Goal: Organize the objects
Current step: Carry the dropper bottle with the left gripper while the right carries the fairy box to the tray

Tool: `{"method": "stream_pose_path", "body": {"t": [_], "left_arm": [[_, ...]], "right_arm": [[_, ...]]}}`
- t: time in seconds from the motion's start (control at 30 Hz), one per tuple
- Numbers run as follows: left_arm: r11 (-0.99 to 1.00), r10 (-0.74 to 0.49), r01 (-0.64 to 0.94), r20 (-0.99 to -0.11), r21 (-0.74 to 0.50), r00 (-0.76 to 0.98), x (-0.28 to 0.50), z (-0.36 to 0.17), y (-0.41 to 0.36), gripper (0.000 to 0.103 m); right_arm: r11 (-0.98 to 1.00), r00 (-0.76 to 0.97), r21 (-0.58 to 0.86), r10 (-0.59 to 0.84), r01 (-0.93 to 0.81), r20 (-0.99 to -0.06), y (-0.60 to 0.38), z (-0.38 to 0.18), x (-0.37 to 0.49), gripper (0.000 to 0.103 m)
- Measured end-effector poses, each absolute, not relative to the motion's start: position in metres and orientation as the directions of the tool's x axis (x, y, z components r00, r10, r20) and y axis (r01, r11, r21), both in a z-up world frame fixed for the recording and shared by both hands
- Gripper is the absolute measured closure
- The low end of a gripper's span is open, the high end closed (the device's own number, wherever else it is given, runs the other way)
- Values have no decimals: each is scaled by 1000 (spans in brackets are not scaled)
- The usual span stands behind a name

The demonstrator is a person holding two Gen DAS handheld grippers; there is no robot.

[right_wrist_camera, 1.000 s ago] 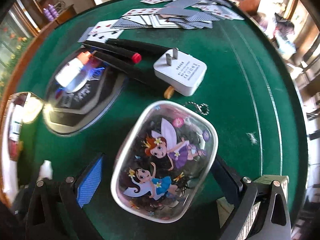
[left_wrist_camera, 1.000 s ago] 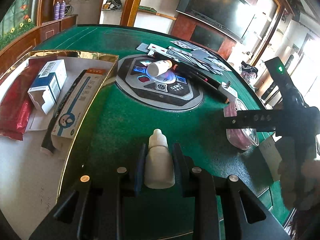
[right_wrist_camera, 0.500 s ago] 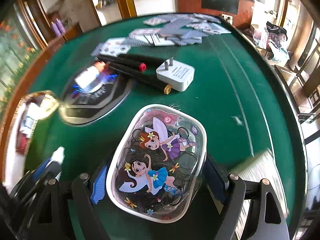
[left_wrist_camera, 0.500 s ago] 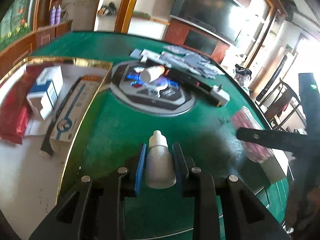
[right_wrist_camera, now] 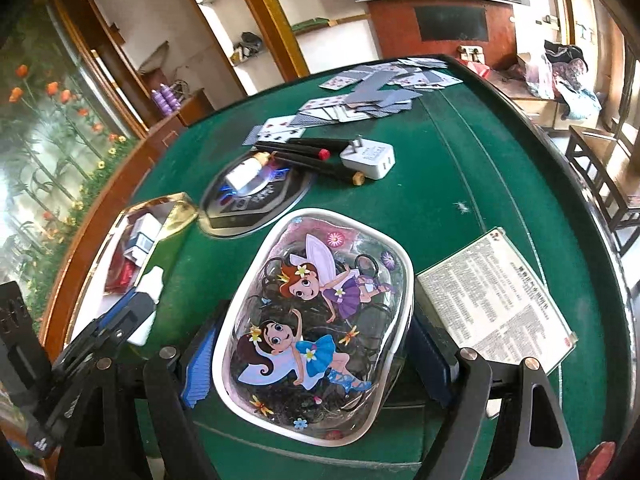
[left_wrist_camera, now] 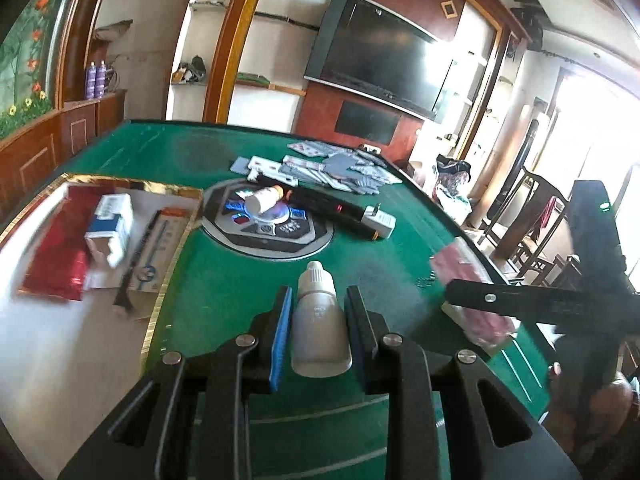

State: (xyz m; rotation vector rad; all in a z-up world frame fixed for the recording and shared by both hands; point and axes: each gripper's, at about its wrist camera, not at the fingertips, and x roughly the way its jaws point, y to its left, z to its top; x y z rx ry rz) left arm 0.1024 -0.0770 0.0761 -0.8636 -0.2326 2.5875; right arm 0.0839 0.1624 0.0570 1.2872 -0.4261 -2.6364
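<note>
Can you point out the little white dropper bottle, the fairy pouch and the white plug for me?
dropper bottle [left_wrist_camera: 320, 328], left wrist view, middle of its body.
fairy pouch [right_wrist_camera: 316, 320], right wrist view, middle of its printed top.
white plug [right_wrist_camera: 370, 156], right wrist view, its top face.

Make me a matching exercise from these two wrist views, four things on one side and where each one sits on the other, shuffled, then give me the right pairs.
Things:
1. dropper bottle
2. fairy pouch
3. white charger plug
4. blue and white box

Places:
A. in the gold-rimmed tray
B. between the left gripper pads
C. on the green felt beside the black markers
D. between the right gripper pads

Pairs: 1-B, 2-D, 3-C, 4-A
</note>
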Motion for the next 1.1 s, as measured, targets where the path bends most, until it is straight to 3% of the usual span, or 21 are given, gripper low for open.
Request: {"method": "stream_pose_path", "body": {"t": [0.23, 0.57, 0.87, 1.0, 1.1], "left_arm": [[-929, 361, -250, -518, -272, -775, 122, 107, -139, 78], [-992, 32, 52, -631, -114, -775, 92, 100, -271, 78], [-996, -3, 66, -736, -56, -677, 23, 65, -298, 78], [-991, 49, 64, -757, -119, -651, 3, 57, -306, 78], [-992, 15, 88, -772, -91, -635, -7, 52, -307, 78]], "right_arm": [[-919, -599, 379, -367, 112, -712, 133, 59, 79, 16], [-841, -480, 469, -539, 269, -692, 41, 64, 52, 16], [-818, -330, 419, -551, 393, -767, -84, 48, 21, 16], [-817, -279, 406, -536, 408, -797, -127, 30, 8, 16], [-825, -269, 373, -508, 424, -818, -147, 21, 4, 16]]}}
